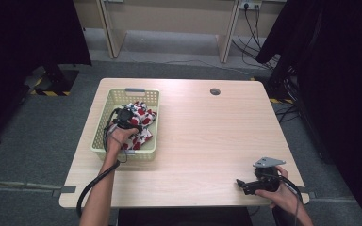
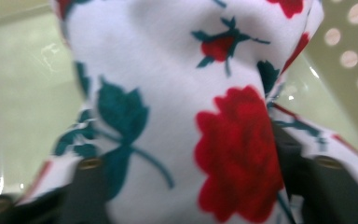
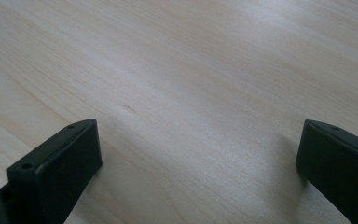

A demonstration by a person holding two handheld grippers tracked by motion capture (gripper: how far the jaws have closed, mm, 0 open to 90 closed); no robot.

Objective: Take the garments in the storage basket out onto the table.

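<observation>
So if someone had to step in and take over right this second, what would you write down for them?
Left hand-held gripper: down in the basket, jaws on either side of a fold of the floral cloth; a firm grip is not certain.
Right hand-held gripper: open, nothing between the jaws, low over the bare table near its front right corner.
Cloth: bunched inside the basket at the table's left.
Done: the left gripper has reached the cloth.
Left: probably finish the grip and lift the cloth out onto the table.

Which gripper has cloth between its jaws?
The left gripper, down in the basket, with the rose-print cloth bunched between its jaws. The right gripper stands open over bare table.
</observation>
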